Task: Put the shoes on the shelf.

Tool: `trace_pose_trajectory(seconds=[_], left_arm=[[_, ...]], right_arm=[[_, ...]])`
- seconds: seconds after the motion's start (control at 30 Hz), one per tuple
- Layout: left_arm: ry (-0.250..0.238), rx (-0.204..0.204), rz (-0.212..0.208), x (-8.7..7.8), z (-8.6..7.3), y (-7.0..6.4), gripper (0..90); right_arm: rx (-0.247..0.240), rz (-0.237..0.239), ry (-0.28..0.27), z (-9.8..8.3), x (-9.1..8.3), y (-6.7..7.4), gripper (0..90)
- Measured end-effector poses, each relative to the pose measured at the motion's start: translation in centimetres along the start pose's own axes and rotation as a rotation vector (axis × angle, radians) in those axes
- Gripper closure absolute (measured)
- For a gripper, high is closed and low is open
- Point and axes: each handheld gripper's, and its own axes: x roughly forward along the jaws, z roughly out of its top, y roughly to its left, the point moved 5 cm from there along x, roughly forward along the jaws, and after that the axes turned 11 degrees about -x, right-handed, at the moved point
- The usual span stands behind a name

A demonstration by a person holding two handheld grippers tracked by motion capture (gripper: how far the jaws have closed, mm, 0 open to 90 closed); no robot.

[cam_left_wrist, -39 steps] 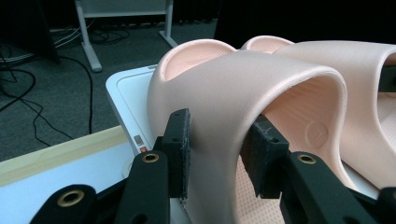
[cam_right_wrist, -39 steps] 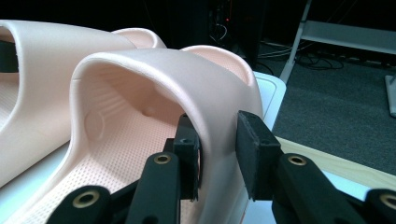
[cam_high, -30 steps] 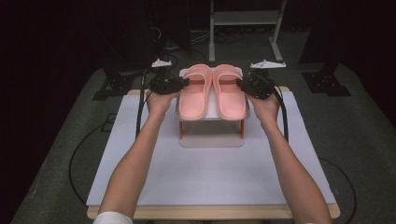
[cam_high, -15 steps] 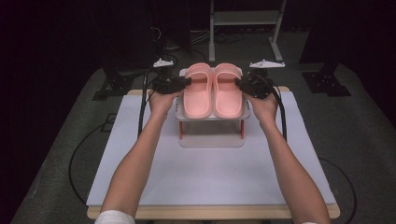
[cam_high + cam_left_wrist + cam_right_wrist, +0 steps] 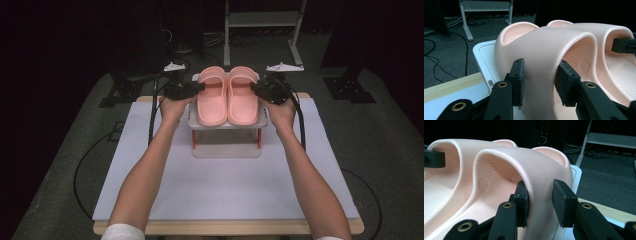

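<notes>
Left gripper [image 5: 539, 82]: jaws straddle the strap of the left slipper [image 5: 212, 97] at its outer side, one pad outside the strap, one inside. They have just been easing apart. The outer pad lies against the strap wall; the inner pad shows a sliver of gap. Loosened, not pinching.

Right gripper [image 5: 539, 202]: same arrangement on the right slipper [image 5: 243, 96], jaws astride the strap's outer side. Its jaws have also just been opening. The inner pad sits near the strap; the outer pad stands clear of it, daylight between. Spread, no squeeze.

From above, the left gripper [image 5: 199, 88] comes in at the left of the pair and the right gripper [image 5: 256, 89] at the right, each held in a bare hand, forearms reaching up from the near edge. Cables trail back from both.

Both slippers are pink, side by side, touching along their inner edges, soles down on the top tray of a small white rack [image 5: 227, 123] with red legs. The rack stands on the far middle of the white surface [image 5: 225, 185], which has a wooden edge. Beyond it, dark floor, loose cables and a metal stand [image 5: 262, 20].
</notes>
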Motion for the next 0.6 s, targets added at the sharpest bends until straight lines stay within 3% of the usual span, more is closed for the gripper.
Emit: trace_pose_trajectory(seconds=[0.6], left_arm=[[-0.002, 0.009, 0.005, 0.41, 0.50, 0.17, 61.1]], right_arm=[[0.004, -0.008, -0.005, 0.14, 0.57, -0.22, 65.5]])
